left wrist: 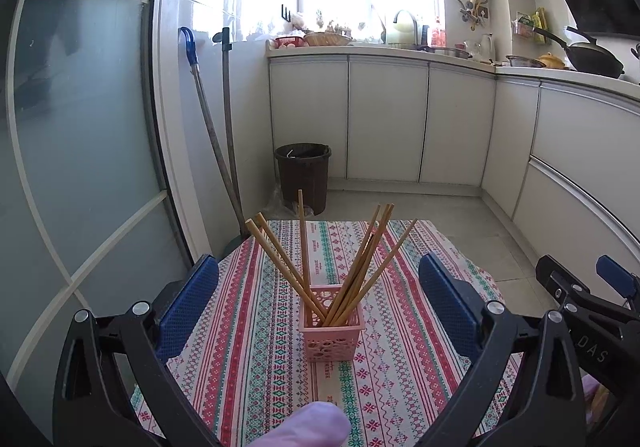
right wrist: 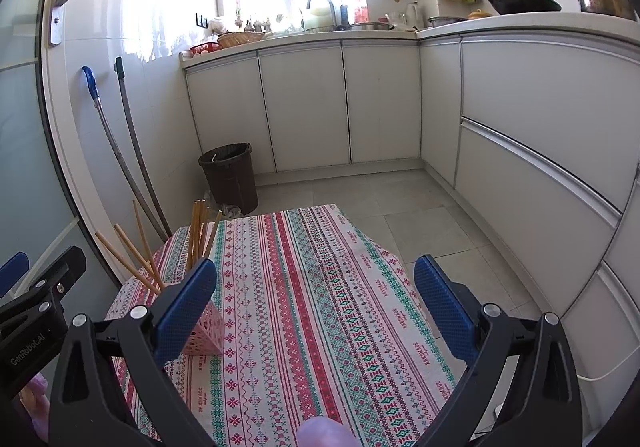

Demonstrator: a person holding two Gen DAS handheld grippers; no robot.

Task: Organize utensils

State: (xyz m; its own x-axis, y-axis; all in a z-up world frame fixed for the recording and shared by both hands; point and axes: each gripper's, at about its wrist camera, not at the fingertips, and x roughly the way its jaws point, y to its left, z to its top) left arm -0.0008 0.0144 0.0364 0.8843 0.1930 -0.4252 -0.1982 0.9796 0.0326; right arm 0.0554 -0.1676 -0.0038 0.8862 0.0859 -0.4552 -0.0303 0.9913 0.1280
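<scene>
Left claw: black frame, blue textured pads, jaws spread wide and holding nothing. It hovers above the counter, with the pink holder framed between its two pads but clear of both.

Right claw: same build, blue pads, jaws likewise spread wide and empty. It faces a bare stretch of patterned cloth; the holder sits at its left, partly hidden behind the left pad. Its black body also shows at the right edge of the left wrist view.

Pink holder: small square perforated plastic basket, standing upright on the cloth near the counter's middle.

Chopsticks: a bundle of light wooden sticks standing in the holder, tips down, fanned outward to left and right, with one near upright. Exact count uncertain, since several overlap; roughly eight.

Tablecloth: striped red, green and white with cross-stitch style motifs, covering the whole counter.

Gloved fingertip: pale lilac, at the bottom edge of each view.

Surroundings, farther out: dark brown waste bin on the tiled floor beyond the counter; two long handles, one with a blue grip, leaning against the wall beside a frosted glass door; white kitchen cabinets under a worktop; a black wok at the right; a bright window above.
</scene>
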